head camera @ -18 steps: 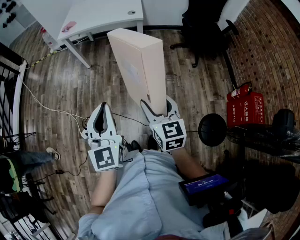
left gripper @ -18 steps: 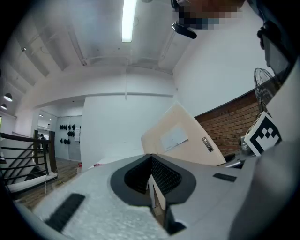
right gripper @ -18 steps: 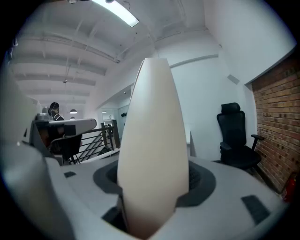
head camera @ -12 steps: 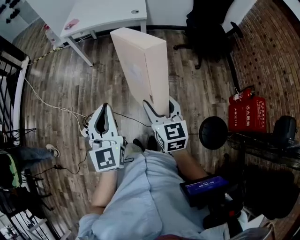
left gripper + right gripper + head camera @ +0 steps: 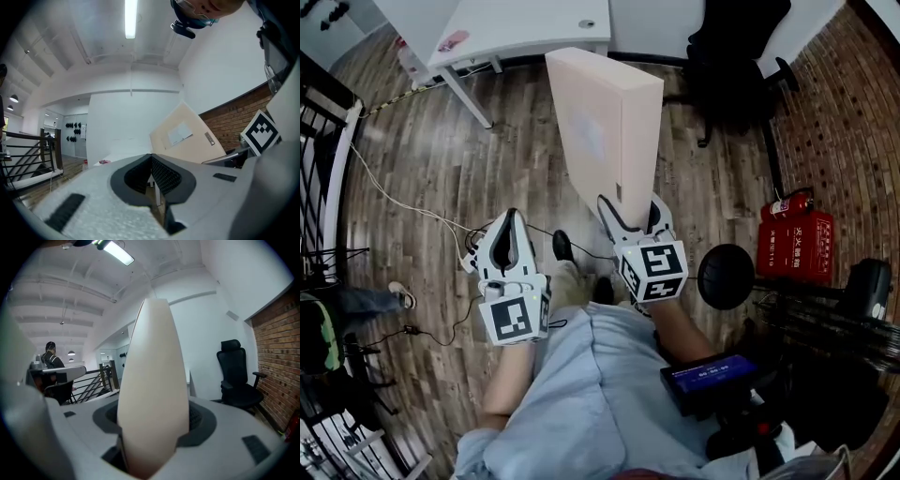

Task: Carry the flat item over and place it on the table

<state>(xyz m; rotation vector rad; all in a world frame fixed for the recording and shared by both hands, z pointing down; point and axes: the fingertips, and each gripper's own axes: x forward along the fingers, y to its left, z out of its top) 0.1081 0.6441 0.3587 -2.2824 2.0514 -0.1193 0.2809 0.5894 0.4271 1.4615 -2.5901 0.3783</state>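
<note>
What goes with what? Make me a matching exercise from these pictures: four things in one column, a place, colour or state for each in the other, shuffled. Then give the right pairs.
Things
1. flat box
2. left gripper
3. table
4. office chair

Place, colour or state
A. black, near the brick wall
B. jaws together, nothing between them
C. beige, clamped in the right gripper
D. white, on the wooden floor beyond the grippers

Pairs: 1-C, 2-B, 3-D, 4-A
</note>
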